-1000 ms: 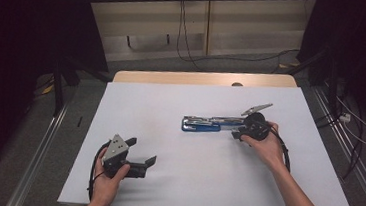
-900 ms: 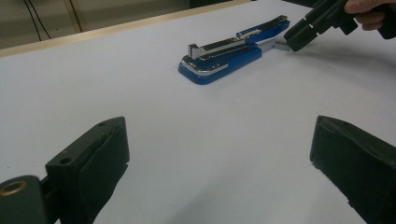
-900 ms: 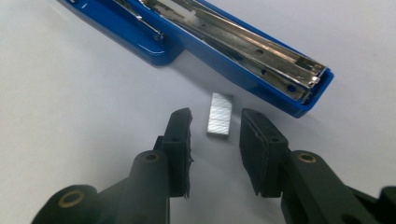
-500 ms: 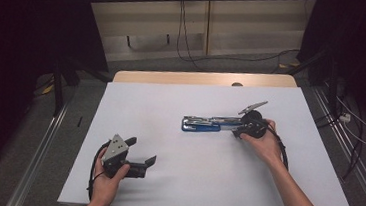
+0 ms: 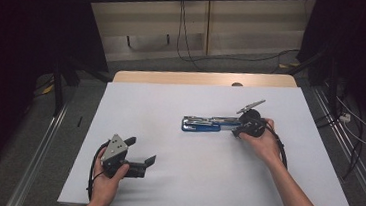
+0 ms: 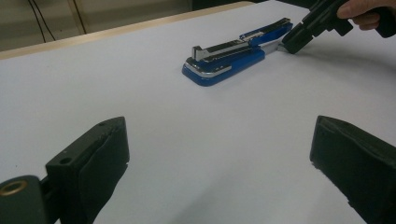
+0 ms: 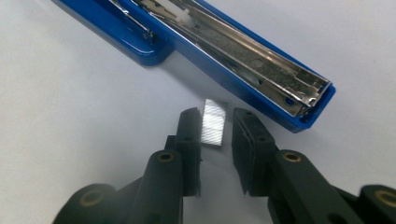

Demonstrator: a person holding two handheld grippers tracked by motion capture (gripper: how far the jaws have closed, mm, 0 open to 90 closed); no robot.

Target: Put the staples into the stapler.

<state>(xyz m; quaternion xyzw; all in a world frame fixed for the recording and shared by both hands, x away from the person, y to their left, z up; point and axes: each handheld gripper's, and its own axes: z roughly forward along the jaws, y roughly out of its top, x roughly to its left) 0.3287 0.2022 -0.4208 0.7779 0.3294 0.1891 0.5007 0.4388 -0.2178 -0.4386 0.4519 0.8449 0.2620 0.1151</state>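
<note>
A blue stapler (image 5: 204, 123) lies swung open flat on the white table (image 5: 171, 97), its metal staple channel (image 7: 261, 60) facing up. A short strip of staples (image 7: 214, 123) rests on the table beside the channel's open end. My right gripper (image 7: 215, 116) straddles that strip with its jaws narrowly apart and a thin gap still showing on each side. From above, the right gripper (image 5: 236, 133) is at the stapler's right end. My left gripper (image 5: 143, 149) is held wide open near the front left, nothing between its jaws, facing the stapler (image 6: 229, 60) from a distance.
The table's far edge is a wooden strip (image 5: 203, 78). Metal rails (image 5: 338, 146) run on the floor along both sides. Cables (image 5: 187, 33) trail over the floor behind the table.
The right gripper has crept slightly left toward the stapler's end. The left gripper and the stapler have stayed put.
</note>
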